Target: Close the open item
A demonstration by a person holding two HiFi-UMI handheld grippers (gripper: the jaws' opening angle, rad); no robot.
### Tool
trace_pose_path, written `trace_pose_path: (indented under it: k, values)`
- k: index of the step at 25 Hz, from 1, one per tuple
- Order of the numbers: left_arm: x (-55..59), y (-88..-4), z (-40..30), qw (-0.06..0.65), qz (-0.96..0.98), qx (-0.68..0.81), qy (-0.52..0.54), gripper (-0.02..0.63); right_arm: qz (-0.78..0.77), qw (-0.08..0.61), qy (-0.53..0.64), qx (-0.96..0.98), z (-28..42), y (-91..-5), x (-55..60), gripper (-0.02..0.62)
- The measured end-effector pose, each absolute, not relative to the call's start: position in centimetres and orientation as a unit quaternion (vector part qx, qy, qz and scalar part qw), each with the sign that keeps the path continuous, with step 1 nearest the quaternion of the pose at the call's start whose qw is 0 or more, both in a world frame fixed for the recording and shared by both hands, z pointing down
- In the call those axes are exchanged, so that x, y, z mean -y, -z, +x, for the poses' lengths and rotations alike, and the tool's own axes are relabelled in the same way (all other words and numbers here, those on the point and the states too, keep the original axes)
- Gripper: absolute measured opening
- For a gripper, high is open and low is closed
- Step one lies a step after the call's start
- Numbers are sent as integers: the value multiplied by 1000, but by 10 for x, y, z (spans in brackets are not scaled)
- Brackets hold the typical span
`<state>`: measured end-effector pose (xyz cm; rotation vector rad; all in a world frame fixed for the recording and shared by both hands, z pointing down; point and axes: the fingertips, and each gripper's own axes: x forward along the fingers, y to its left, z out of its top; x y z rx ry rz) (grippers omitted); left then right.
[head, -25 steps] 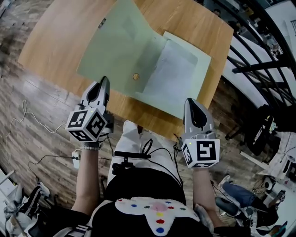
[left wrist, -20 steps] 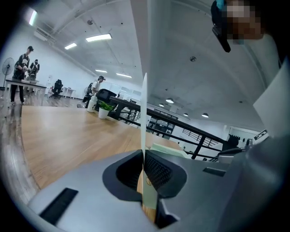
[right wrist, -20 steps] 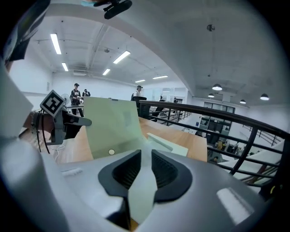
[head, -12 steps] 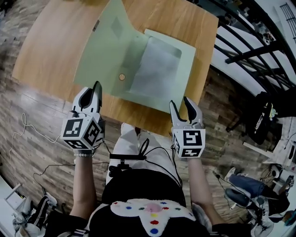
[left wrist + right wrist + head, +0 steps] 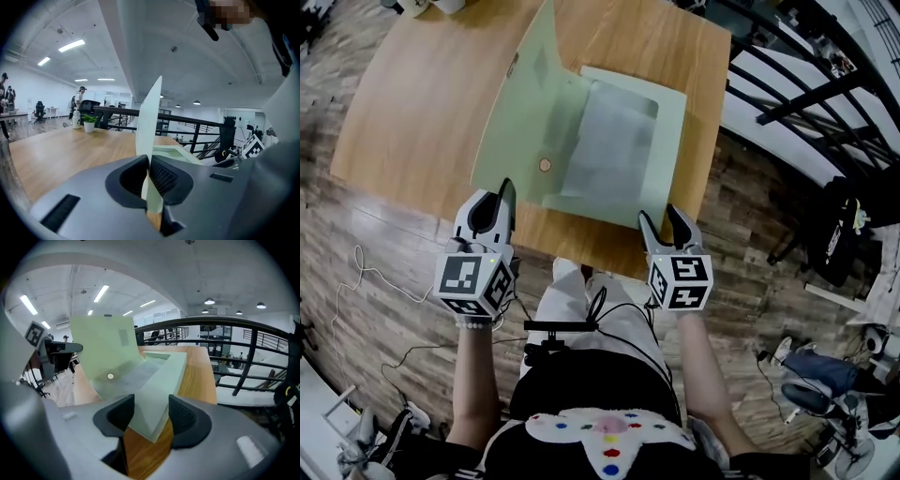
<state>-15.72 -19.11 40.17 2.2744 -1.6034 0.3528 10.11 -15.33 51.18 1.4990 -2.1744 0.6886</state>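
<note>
A pale green folder (image 5: 609, 141) lies open on the wooden table (image 5: 422, 103), a grey sheet in its right half. Its left flap (image 5: 520, 112) stands raised, edge-on in the left gripper view as a flap (image 5: 149, 117). My left gripper (image 5: 501, 199) is shut on that flap's near corner, its jaws (image 5: 149, 180) pressed on the sheet. My right gripper (image 5: 664, 221) is at the folder's near right corner; its jaws have just been opening. That corner (image 5: 154, 408) lies between the pads without touching them. A round snap (image 5: 110, 376) shows on the raised flap.
The table's near edge (image 5: 581, 248) runs just in front of both grippers. A black railing (image 5: 787, 94) stands to the right. Cables (image 5: 356, 272) trail on the plank floor. A potted plant (image 5: 89, 123) stands at the table's far end.
The right gripper's jaws went from shut to wide open as it sank to the folder's near right corner. The left gripper shifted, and the flap it holds now stands steeper.
</note>
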Motion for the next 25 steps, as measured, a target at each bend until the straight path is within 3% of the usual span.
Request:
trace_pose_path:
  k: [16, 25]
  values:
    - [172, -400, -73, 49, 861, 442, -248, 28, 513, 190, -248, 800, 91, -507, 141, 216]
    - [158, -429, -29, 42, 876, 376, -300, 41, 510, 184, -244, 804, 94, -507, 140, 216]
